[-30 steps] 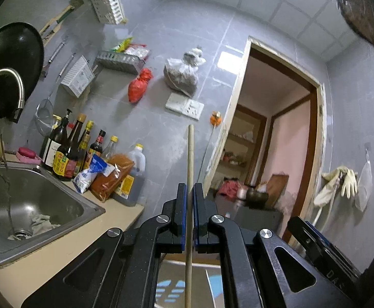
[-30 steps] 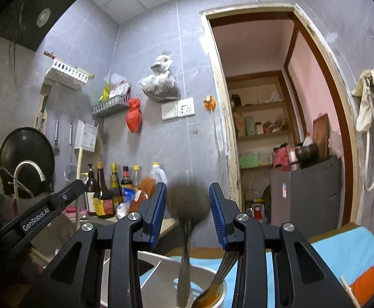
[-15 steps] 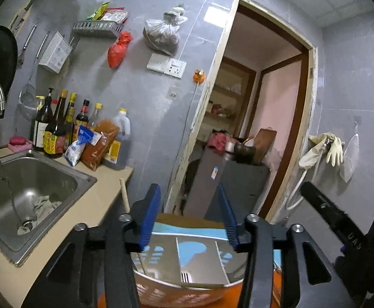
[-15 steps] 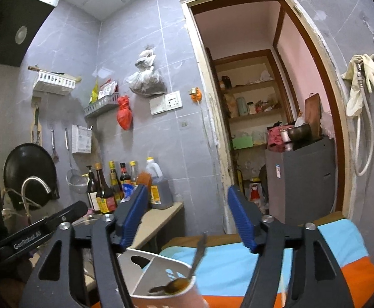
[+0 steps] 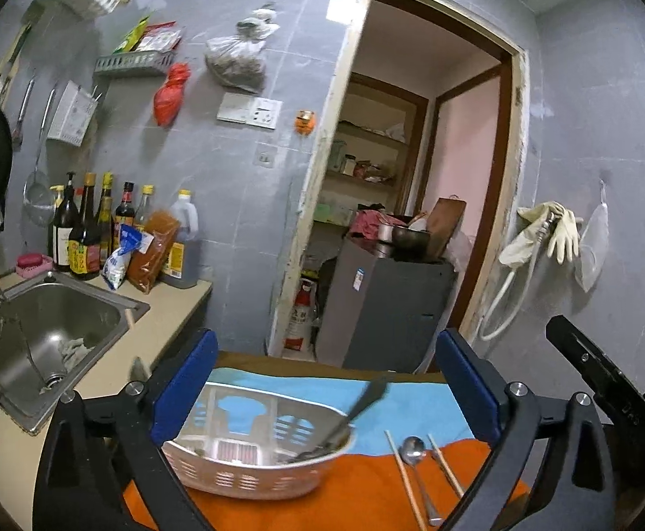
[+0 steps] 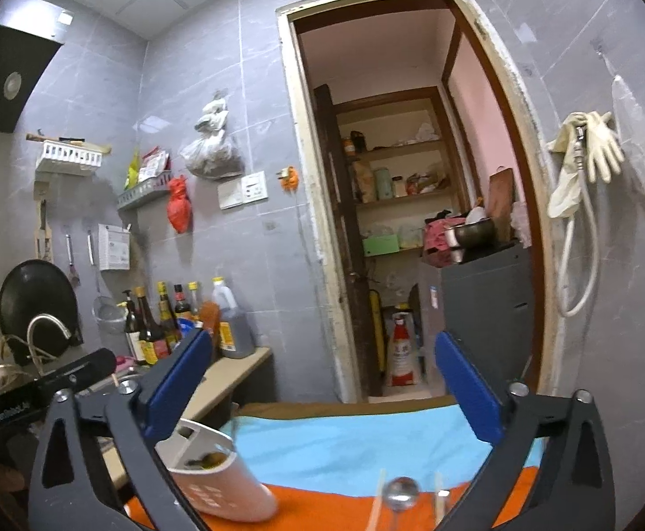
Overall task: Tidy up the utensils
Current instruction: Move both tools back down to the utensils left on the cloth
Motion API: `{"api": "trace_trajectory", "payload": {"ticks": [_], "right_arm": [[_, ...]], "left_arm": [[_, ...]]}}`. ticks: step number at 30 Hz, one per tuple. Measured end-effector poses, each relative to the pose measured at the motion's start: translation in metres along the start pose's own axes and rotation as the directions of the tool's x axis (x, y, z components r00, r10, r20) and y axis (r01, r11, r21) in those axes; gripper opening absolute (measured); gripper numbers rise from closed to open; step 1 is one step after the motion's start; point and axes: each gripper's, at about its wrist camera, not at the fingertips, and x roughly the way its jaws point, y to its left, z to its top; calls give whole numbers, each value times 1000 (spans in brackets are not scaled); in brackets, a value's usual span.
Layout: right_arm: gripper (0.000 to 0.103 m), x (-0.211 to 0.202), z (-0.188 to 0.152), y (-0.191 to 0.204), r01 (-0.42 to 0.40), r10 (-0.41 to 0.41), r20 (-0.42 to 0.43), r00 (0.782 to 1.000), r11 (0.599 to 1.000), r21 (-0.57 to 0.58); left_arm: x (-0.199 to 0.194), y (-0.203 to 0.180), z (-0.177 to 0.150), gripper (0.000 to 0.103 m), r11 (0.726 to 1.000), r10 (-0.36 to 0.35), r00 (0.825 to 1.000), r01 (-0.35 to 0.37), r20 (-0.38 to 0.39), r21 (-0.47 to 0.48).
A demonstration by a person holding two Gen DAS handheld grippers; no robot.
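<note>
A white slotted utensil basket point(image 5: 256, 464) sits on the blue and orange cloth point(image 5: 305, 394); a dark spoon point(image 5: 349, 416) leans in it over the right rim. A metal spoon point(image 5: 413, 447) and two chopsticks point(image 5: 404, 478) lie on the cloth to its right. My left gripper point(image 5: 322, 380) is open and empty above the basket. My right gripper point(image 6: 322, 385) is open and empty, with the basket point(image 6: 216, 473) at lower left and the metal spoon point(image 6: 400, 493) below.
A steel sink point(image 5: 35, 336) and a counter with sauce bottles point(image 5: 83, 230) are at the left. A grey cabinet point(image 5: 389, 309) stands in the doorway behind the cloth. The right gripper's body point(image 5: 597, 367) shows at right in the left wrist view.
A second ago the left gripper was shut on a chopstick and the right held a spoon over the basket. Both have opened, dropped them into the basket and pulled back.
</note>
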Motion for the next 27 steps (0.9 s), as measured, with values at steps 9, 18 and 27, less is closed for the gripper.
{"api": "trace_trajectory", "payload": {"ticks": [9, 18, 27], "right_arm": [[103, -26, -12, -53, 62, -65, -87, 994, 997, -40], [103, -33, -51, -102, 128, -139, -222, 965, 990, -65], [103, -20, -88, -128, 144, -157, -357, 921, 988, -64]], "left_arm": [[9, -59, -25, 97, 995, -47, 997, 52, -58, 84], [40, -94, -77, 97, 989, -108, 976, 126, -191, 82], [95, -99, -123, 97, 995, -46, 926, 75, -373, 62]]}}
